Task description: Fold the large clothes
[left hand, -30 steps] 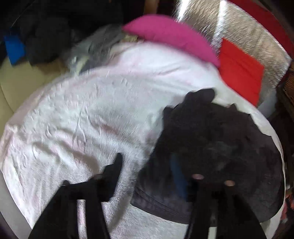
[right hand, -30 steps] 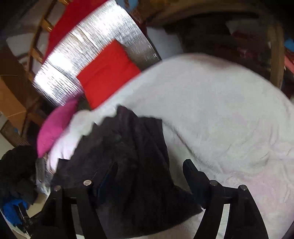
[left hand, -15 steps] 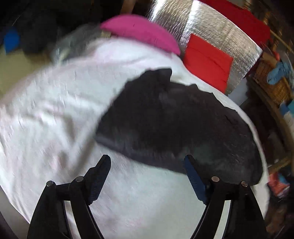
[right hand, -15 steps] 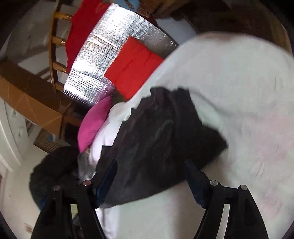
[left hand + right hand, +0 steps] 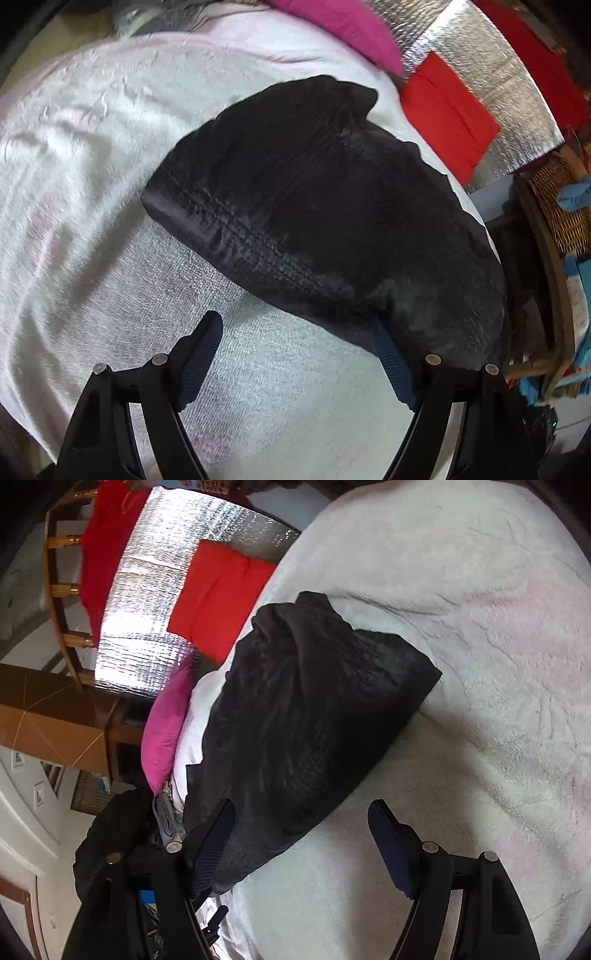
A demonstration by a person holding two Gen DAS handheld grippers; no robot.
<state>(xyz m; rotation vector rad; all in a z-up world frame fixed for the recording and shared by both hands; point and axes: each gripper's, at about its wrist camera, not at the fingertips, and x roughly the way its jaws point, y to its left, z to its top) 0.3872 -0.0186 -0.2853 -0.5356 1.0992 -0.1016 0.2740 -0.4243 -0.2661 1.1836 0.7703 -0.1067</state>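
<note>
both jaws now released; black garment (image 5: 332, 221) dropped onto blanket (image 5: 92, 147).

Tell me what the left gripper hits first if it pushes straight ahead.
Probably the white blanket between its open jaws; the black garment's near edge lies just beyond. The left gripper holds nothing; depth is unclear.

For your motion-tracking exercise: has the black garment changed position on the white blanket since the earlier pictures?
Yes. The black garment, earlier bunched at the left gripper's fingers, now lies spread flat toward the pink pillow.
</note>
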